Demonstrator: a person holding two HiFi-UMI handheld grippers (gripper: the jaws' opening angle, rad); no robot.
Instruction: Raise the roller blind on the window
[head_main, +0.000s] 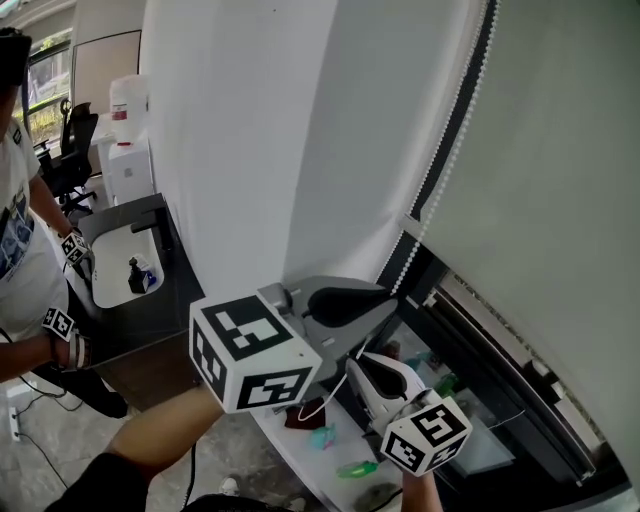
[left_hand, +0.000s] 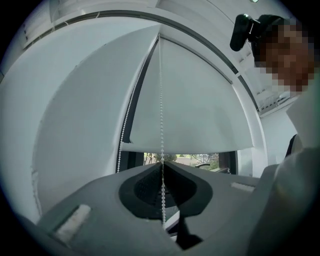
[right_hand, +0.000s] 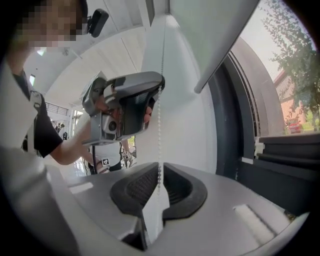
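Note:
The white roller blind (head_main: 560, 180) hangs partly down over the window, its bottom bar (left_hand: 185, 146) a little above my jaws in the left gripper view. Its white bead chain (head_main: 455, 130) runs down the blind's left edge. My left gripper (head_main: 388, 294) is shut on one strand of the chain (left_hand: 161, 100), which passes between the touching tips (left_hand: 162, 164). Below it, my right gripper (head_main: 355, 362) is shut on the same strand (right_hand: 160, 130), the tips (right_hand: 160, 166) pinching the beads. Straight above in the right gripper view is the left gripper (right_hand: 159, 89). A second strand (left_hand: 125, 130) hangs free at the left.
A white wall column (head_main: 250, 130) stands just left of the chain. The dark window frame (head_main: 480, 340) and a white sill (head_main: 300, 455) with small items lie below. Another person (head_main: 20, 230) stands far left by a counter with a sink (head_main: 115, 255).

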